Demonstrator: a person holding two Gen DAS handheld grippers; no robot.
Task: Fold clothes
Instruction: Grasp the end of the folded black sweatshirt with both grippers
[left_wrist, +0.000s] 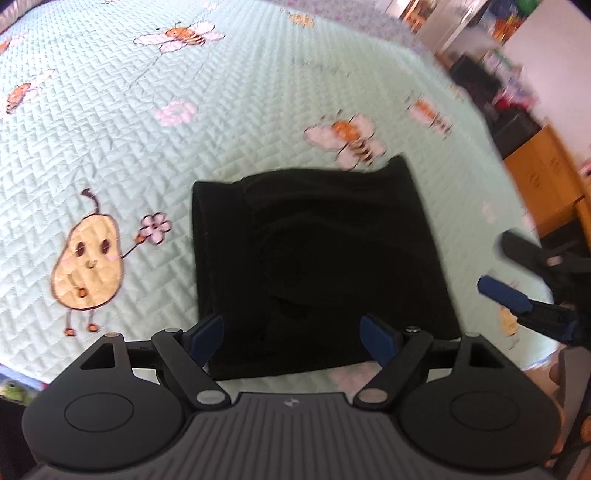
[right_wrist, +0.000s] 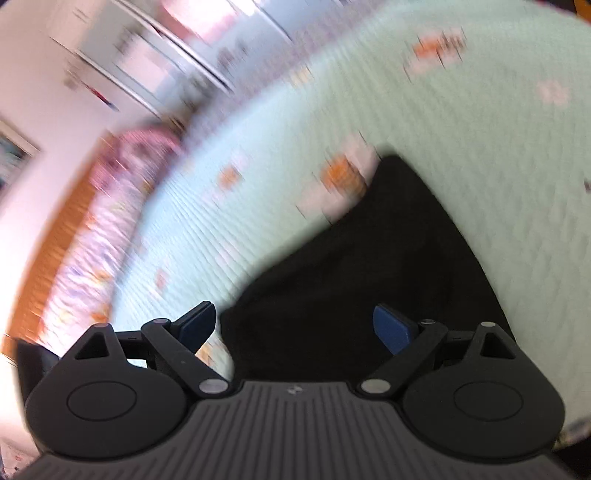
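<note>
Left wrist view: mint quilted bedspread (left_wrist: 229, 122) spreads widest — on it lies the folded black garment (left_wrist: 317, 266). Left gripper (left_wrist: 295, 341) hangs over the garment's near edge, jaws wide, empty; right gripper (right_wrist: 295, 328) likewise — wide, holding nothing.

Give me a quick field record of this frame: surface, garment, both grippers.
surface: mint quilted bedspread with bee and pear prints
garment: black garment, folded into a rough rectangle, lying flat on the bedspread
left gripper: open, above the garment's near edge, nothing between the pads
right gripper: open, empty, view motion-blurred
background: wooden furniture past the bed edge
</note>
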